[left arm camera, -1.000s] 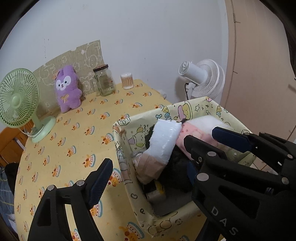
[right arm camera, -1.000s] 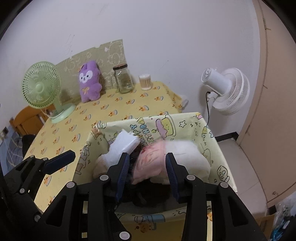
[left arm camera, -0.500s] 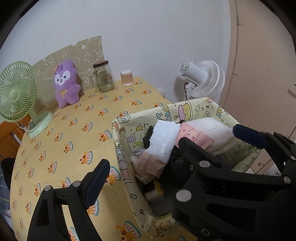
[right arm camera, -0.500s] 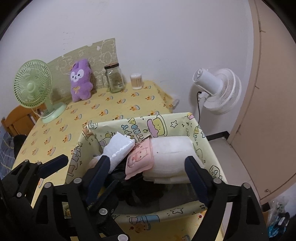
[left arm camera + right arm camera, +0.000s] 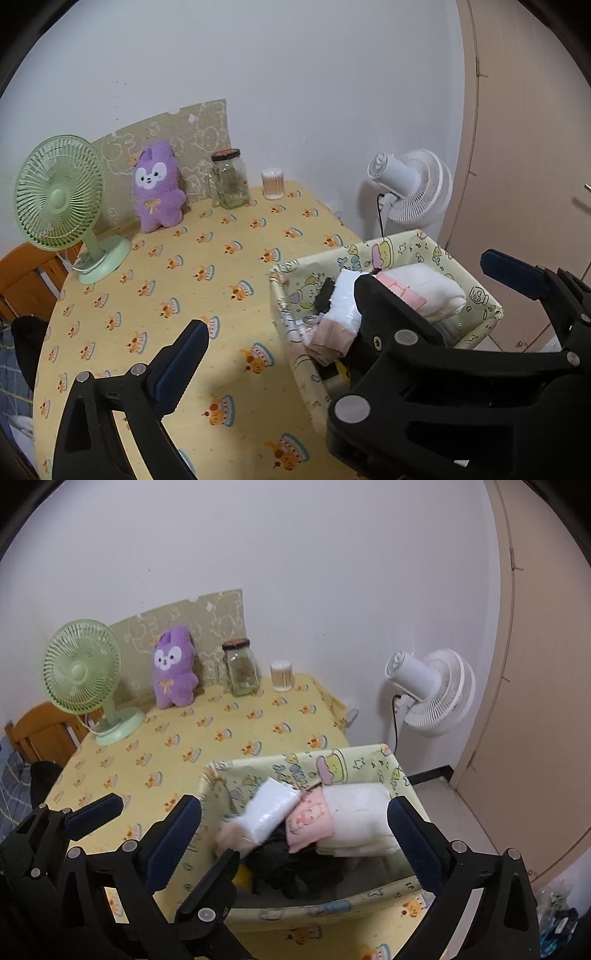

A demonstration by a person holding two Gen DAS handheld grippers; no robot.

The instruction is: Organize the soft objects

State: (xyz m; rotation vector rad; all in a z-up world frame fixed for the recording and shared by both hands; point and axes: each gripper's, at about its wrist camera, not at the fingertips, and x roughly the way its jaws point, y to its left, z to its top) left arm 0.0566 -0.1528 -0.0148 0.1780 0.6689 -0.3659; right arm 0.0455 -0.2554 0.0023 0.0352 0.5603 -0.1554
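One fabric storage bin (image 5: 369, 762) sits at the near right edge of the desk (image 5: 229, 731), holding a heap of soft things: one white folded towel (image 5: 360, 812), one pink cloth (image 5: 308, 821), one white packet (image 5: 271, 808), one beige piece (image 5: 330, 341) and some dark garments (image 5: 295, 867). Both claws hover above it, their jaws having just been opening with nothing between them: the left claw (image 5: 280, 306) and the right claw (image 5: 295, 814) both stand wide apart. At the far end of the desk stand one purple plush toy (image 5: 173, 681), one glass jar (image 5: 242, 672), one cotton-swab tub (image 5: 282, 675) and one green fan (image 5: 83, 668); one white fan (image 5: 432, 690) stands beyond the desk.
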